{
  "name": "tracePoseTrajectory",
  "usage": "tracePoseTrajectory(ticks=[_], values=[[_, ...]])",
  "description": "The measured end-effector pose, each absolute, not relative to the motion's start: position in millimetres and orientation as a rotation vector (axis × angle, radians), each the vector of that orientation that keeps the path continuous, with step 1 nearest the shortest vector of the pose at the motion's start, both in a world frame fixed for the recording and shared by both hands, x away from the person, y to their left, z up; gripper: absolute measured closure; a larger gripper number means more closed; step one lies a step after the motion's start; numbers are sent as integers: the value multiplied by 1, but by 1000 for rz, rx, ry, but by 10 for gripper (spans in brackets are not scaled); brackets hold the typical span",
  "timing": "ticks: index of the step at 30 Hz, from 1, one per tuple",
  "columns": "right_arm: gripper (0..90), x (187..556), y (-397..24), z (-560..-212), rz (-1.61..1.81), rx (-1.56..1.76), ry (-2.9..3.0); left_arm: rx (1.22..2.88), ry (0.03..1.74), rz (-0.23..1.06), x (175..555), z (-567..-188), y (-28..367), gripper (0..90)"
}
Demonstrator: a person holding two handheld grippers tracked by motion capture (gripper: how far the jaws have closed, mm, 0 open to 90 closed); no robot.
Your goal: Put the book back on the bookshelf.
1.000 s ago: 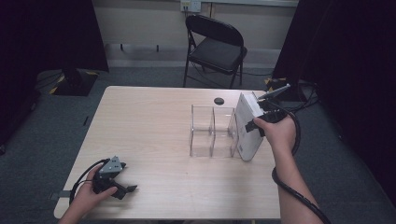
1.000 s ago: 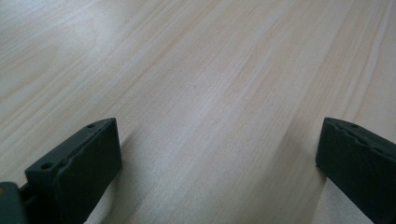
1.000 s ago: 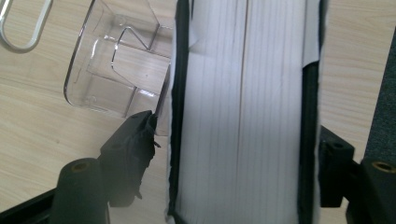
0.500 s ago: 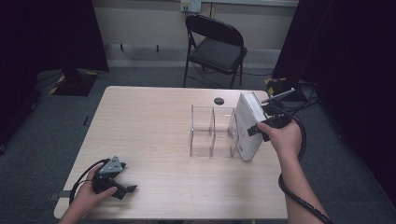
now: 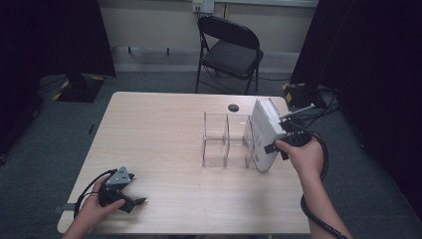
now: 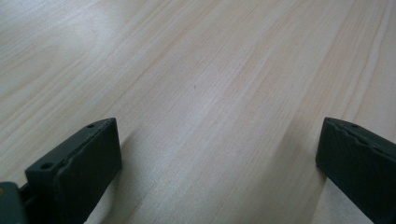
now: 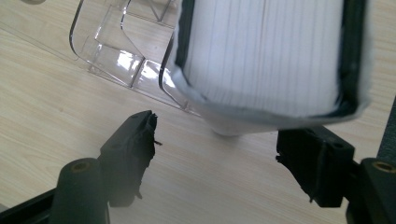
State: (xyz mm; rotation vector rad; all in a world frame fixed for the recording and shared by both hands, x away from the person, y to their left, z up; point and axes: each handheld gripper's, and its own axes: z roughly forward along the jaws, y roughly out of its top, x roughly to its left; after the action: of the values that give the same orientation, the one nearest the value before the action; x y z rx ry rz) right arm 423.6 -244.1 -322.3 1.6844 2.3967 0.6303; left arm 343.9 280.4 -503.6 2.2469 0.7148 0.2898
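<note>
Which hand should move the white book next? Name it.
Right. The right gripper is at the white book beside the clear organizer, fingers open toward it; the left gripper rests far off at the table's near-left corner.

One wooden table point(image 5: 164, 144) carries one clear plastic organizer point(image 5: 226, 140), which shows three compartments in a row. One white box point(image 5: 264, 133) stands at the organizer's right end. One small black disc point(image 5: 233, 107) lies near the table's far edge. Two grippers appear: the left gripper point(image 5: 135, 203) and the right gripper point(image 5: 276, 135). One folding chair point(image 5: 230, 51) stands behind the table.
</note>
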Motion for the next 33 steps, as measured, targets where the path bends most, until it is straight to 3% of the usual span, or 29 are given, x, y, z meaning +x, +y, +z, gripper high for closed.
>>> tracePoseTrajectory(ticks=[33], values=[[229, 389, -242, -358, 657, 1552, 2477, 2248, 717, 285, 344, -504, 280, 0]])
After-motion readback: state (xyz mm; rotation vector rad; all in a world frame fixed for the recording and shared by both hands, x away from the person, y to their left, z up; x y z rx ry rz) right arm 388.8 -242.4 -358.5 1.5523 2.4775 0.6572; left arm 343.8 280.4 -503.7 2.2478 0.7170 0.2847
